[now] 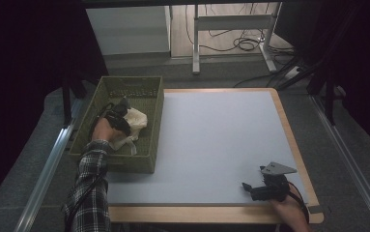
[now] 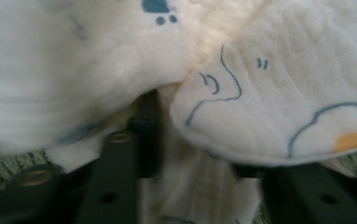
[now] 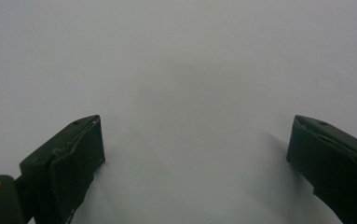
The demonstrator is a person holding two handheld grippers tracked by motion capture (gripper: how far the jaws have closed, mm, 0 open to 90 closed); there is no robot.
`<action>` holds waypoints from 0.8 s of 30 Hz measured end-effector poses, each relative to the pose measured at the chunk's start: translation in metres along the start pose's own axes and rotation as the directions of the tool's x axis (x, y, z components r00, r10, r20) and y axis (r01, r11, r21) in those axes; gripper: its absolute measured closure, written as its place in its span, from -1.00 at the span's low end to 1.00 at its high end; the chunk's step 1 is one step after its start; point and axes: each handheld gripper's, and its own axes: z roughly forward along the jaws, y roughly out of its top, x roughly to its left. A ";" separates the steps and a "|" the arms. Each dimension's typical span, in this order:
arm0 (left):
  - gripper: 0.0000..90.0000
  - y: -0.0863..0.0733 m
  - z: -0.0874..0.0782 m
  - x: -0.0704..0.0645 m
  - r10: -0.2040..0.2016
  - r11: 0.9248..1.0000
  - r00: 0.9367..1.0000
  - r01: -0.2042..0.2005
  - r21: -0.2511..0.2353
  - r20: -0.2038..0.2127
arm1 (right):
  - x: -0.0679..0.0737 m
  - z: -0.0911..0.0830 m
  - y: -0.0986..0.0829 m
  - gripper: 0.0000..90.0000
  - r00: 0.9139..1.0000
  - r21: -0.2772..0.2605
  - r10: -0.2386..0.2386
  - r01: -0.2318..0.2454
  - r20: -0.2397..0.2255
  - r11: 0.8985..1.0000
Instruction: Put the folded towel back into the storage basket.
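Cream cloth [image 2: 269,93] right up against my left gripper [image 2: 199,154], blue line drawings and an orange patch on it, folds bunched down between my jaws. They stand apart with fabric between them; whether they've bitten yet, I can't tell. From above: one grey table mat [image 1: 211,145], broad and bare, then one green basket [image 1: 154,104] at its left edge, and the one cloth [image 1: 136,118] crumpled inside it under my left gripper [image 1: 120,113]. This thing looks light, soft, limp. It'll drape and sag, nothing fragile, and I judge a thick fold or the hemmed edge is the spot to pinch. Over at the near right corner, my right gripper [image 1: 252,189] waits low over the mat, jaws spread wide, holding nothing. Two grippers, one cloth.
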 end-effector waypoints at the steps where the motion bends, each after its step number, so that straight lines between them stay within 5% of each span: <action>1: 0.75 -0.001 -0.001 0.000 -0.001 1.000 1.000 0.001 -0.004 -0.002 | 0.000 0.000 0.000 -0.91 1.000 0.000 0.000 0.000 0.000 1.000; 8: 0.81 -0.004 -0.009 0.002 -0.010 0.998 1.000 0.011 -0.060 0.015 | 0.000 0.000 0.000 -0.91 1.000 -0.001 0.000 0.000 -0.001 1.000; 15: 0.81 -0.011 -0.023 -0.001 0.002 0.988 1.000 0.001 -0.154 0.021 | 0.000 0.000 0.000 -0.91 1.000 -0.001 0.000 0.000 -0.001 1.000; 24: 0.80 -0.027 -0.057 -0.004 0.021 0.955 1.000 -0.014 -0.297 0.021 | 0.000 0.000 0.000 -0.91 1.000 -0.001 -0.001 0.001 -0.001 1.000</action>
